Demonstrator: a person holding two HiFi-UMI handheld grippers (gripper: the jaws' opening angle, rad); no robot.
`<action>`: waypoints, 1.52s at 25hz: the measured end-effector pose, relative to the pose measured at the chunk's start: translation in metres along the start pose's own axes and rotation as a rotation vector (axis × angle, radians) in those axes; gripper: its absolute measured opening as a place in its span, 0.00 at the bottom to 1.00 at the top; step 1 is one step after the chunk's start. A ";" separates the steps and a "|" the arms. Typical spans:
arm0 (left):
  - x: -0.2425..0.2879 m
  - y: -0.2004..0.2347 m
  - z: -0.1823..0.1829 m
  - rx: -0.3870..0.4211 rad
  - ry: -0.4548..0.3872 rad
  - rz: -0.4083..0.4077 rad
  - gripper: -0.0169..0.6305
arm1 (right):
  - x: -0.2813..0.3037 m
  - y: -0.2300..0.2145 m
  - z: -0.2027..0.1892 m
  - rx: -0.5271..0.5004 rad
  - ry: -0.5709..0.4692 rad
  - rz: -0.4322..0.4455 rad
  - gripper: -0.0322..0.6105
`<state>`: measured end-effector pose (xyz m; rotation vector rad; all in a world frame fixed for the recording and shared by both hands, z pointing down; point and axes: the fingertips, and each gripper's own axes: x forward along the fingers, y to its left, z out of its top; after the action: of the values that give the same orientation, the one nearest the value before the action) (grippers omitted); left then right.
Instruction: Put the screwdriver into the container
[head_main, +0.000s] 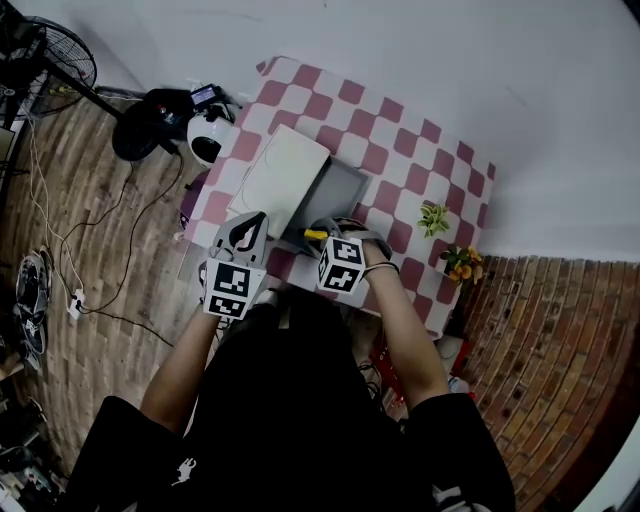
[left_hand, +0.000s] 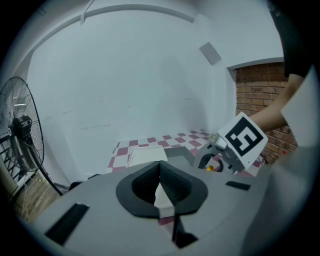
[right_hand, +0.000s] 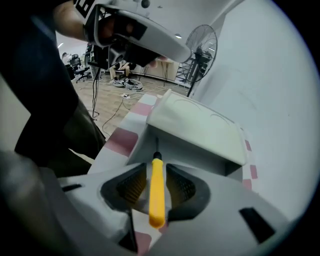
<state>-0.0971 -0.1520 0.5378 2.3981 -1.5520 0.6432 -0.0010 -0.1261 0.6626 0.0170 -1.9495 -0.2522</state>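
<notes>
A yellow-handled screwdriver (right_hand: 156, 192) lies lengthwise between the jaws of my right gripper (right_hand: 156, 172), its dark tip pointing at the grey container (right_hand: 186, 155). A thin gap shows on each side of the handle, so the pads do not press on it. The container's white lid (right_hand: 197, 125) stands swung open to the left. In the head view the screwdriver (head_main: 316, 235) sits at the near edge of the container (head_main: 338, 192), just ahead of the right gripper (head_main: 330, 238). My left gripper (left_hand: 159, 170) hovers to the left of the container, shut and empty.
The checkered table (head_main: 400, 150) carries two small potted plants (head_main: 433, 217) (head_main: 462, 262) at its right side. A white and black helmet-like object (head_main: 208, 135) sits off its far left corner. A standing fan (head_main: 50, 60) and cables (head_main: 60, 250) occupy the brick floor at left.
</notes>
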 end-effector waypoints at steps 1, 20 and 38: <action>0.000 -0.001 0.000 0.001 -0.003 -0.005 0.03 | -0.005 -0.003 0.001 0.034 -0.018 -0.006 0.23; -0.054 -0.018 0.096 0.057 -0.296 -0.160 0.03 | -0.263 -0.030 -0.017 1.029 -0.778 -0.820 0.05; -0.104 -0.019 0.116 0.052 -0.385 -0.187 0.03 | -0.310 0.022 0.004 1.080 -0.800 -1.003 0.05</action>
<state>-0.0880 -0.1065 0.3878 2.7881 -1.4233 0.1928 0.1167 -0.0636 0.3817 1.8513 -2.4596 0.2302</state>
